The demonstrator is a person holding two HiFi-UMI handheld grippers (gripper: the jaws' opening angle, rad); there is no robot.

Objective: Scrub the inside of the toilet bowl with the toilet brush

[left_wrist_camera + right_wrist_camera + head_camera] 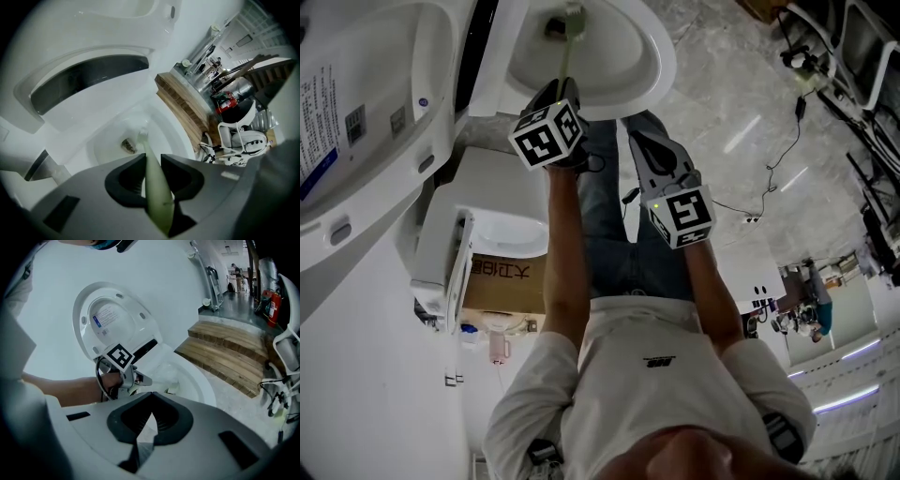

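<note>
The white toilet bowl lies at the top of the head view, its lid raised at the left. My left gripper is shut on the pale green toilet brush handle, which runs down into the bowl. In the left gripper view the handle passes between the jaws, and the brush head rests on the bowl wall beside the drain. My right gripper hovers to the right of the bowl, shut and holding nothing. The right gripper view shows the left gripper at the bowl rim.
Wooden steps rise right of the toilet, with a fire extinguisher and a white chair beyond. Cables trail over the marble floor. A cardboard box and another white fixture stand at the left.
</note>
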